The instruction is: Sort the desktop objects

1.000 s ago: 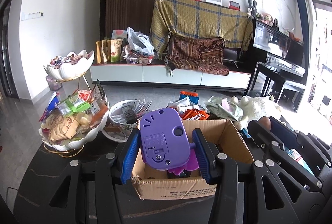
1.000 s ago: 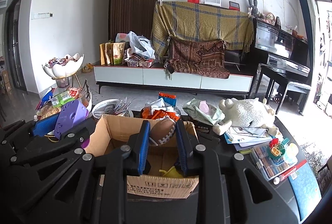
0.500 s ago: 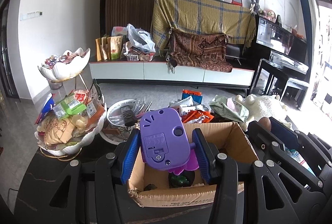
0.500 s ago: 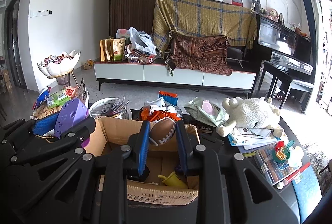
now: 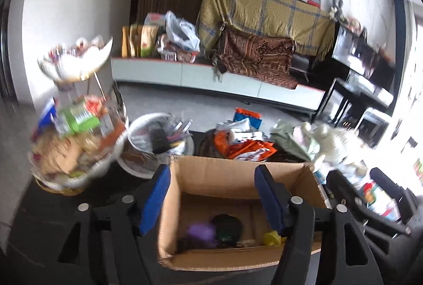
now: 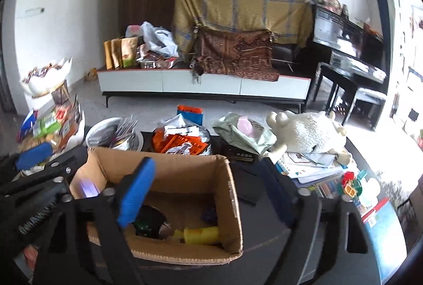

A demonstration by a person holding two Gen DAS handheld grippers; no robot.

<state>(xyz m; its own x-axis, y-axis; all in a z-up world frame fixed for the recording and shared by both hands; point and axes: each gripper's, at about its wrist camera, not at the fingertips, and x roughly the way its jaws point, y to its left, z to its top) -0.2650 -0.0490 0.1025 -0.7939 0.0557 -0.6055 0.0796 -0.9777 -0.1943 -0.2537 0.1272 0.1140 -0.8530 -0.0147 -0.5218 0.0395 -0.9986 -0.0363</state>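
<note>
Both grippers (image 5: 212, 196) (image 6: 208, 192) over box (image 5: 238, 174) — jaws opening, empty

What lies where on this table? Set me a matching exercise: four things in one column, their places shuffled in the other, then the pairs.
Things
1. white plush animal
2. yellow toy
3. orange snack packets
4. pale green wipes pack

Places
A. inside the cardboard box
B. resting on a small black box
C. lying on a stack of papers
D. heaped just behind the cardboard box's far wall

Pairs: 1-C, 2-A, 3-D, 4-B
</note>
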